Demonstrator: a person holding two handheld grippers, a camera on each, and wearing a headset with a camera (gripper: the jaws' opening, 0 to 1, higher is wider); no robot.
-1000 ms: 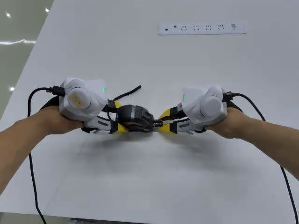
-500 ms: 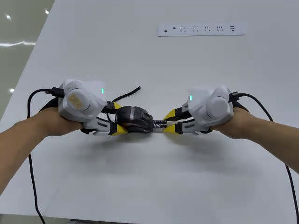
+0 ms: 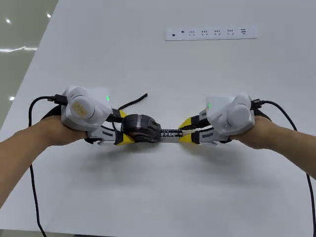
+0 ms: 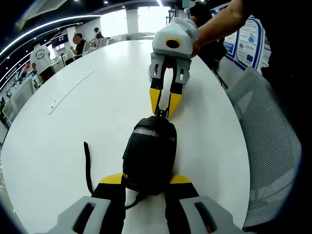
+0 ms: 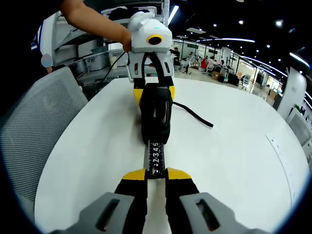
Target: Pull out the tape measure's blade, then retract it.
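At the left, a person's left hand (image 3: 54,131) holds the left gripper (image 3: 126,126) over the white tabletop (image 3: 148,197), a little way in from the near edge and well clear of the left edge. A black cable (image 3: 32,106) loops off its back end toward the near edge. Its yellow-tipped jaws are spread only as wide as the tape measure (image 3: 141,127) and press on both sides of the dark case. The left gripper view shows the same grip from behind, with the left gripper (image 4: 146,179) clamped on the rear of the tape measure (image 4: 149,153). I cannot tell whether the case touches the tabletop. The case's black wrist strap (image 3: 133,100) trails off toward the far side.

A short length of blade (image 3: 169,133) stands out of the case's right end, level and straight. The right gripper view shows printed numbers on the blade (image 5: 155,158).

The right gripper (image 3: 186,131) is next, held in the person's right hand (image 3: 256,133), with another cable (image 3: 281,116) running off to the right. Its jaws are pinched nearly together on the tip of the blade. In its own view the right gripper (image 5: 156,175) has the tip nipped between the yellow pads, with the tape measure (image 5: 156,114) straight ahead.

A white power strip (image 3: 211,33) lies toward the far edge, well apart from the grippers. Grey mesh chairs (image 4: 273,146) stand beside the table.
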